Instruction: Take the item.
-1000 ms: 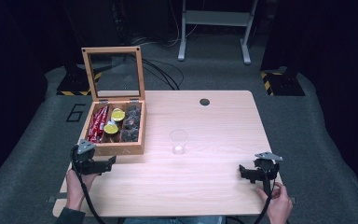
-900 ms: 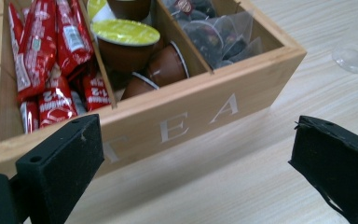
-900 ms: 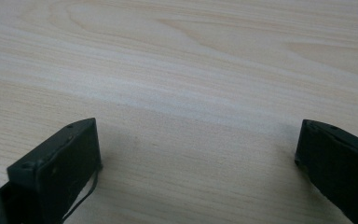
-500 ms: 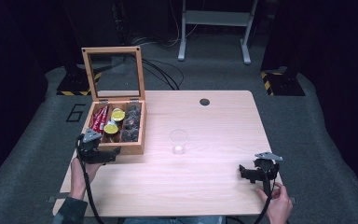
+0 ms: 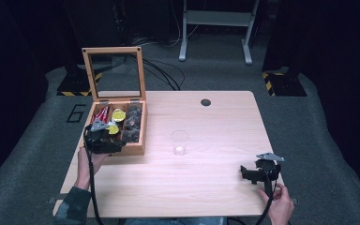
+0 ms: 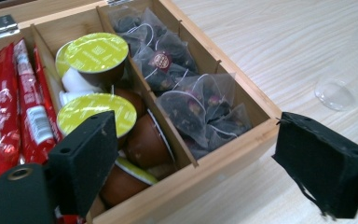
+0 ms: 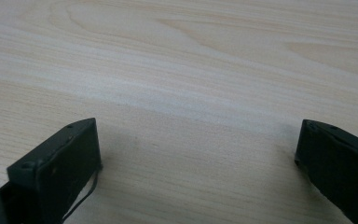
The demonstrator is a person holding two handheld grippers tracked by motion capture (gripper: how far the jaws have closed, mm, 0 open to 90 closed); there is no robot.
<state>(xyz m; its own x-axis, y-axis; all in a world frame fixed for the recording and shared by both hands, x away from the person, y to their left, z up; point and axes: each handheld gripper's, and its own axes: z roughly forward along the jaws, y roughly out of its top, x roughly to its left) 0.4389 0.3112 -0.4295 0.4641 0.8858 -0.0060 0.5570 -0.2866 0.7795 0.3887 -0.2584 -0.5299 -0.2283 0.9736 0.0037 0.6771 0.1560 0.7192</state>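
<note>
We are looking down on a pale wooden worktop (image 5: 206,183) where a person is holding a gripper in each hand. The left gripper (image 5: 107,137) is hovering over the near end of an open wooden box (image 5: 132,150) at the worktop's left side. In the left gripper view its fingers (image 6: 86,158) are standing spread with nothing between them, having just been closing a little, and they are straddling the box's front wall. Below them are lying green-lidded coffee pods (image 6: 97,114) in the middle compartment, tea bags (image 6: 193,105) to one side and red sachets (image 6: 25,107) to the other. The right gripper (image 5: 258,172) is resting near the worktop's right front corner, fingers (image 7: 58,163) spread over bare wood. A clear cup (image 5: 179,142) is standing mid-worktop, well apart from both. We are judging that one finger could catch the front wall or a divider and shove the box, or that a pod's rounded side could slip from the pinch.
</note>
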